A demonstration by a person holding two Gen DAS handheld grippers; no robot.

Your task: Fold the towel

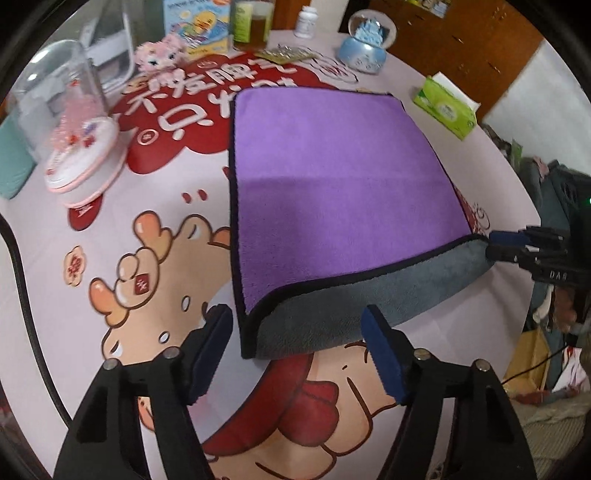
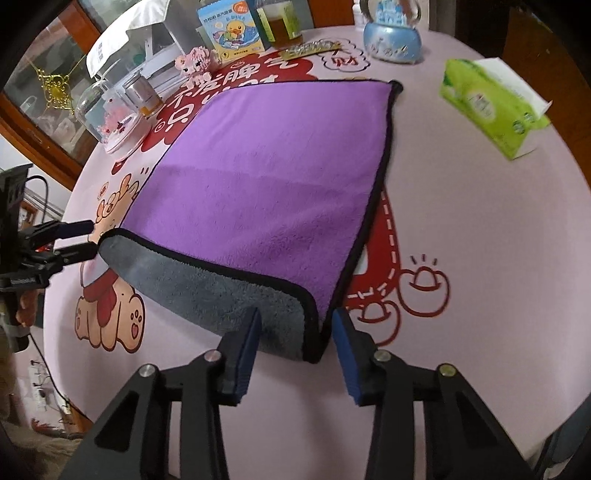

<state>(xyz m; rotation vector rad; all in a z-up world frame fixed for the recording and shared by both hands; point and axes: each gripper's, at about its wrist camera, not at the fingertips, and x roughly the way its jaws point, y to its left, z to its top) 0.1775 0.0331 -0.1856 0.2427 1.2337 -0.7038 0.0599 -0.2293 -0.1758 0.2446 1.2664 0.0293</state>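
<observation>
A purple towel (image 1: 332,177) with a grey underside and black trim lies on the table, its near edge folded back so the grey side shows (image 1: 351,306). It also shows in the right wrist view (image 2: 266,177). My left gripper (image 1: 297,354) is open, its fingers either side of the near left corner. My right gripper (image 2: 295,350) is open, straddling the near right corner. In the left wrist view the right gripper (image 1: 495,245) appears at the far right by that corner. In the right wrist view the left gripper (image 2: 86,238) appears at the left.
The tablecloth (image 2: 480,240) is pink with red cartoon prints. A green tissue box (image 2: 491,107) stands at the right. A glass dome (image 1: 70,122), a snow globe (image 1: 365,40), a duck box (image 2: 231,27) and a jar (image 1: 253,24) line the far edge.
</observation>
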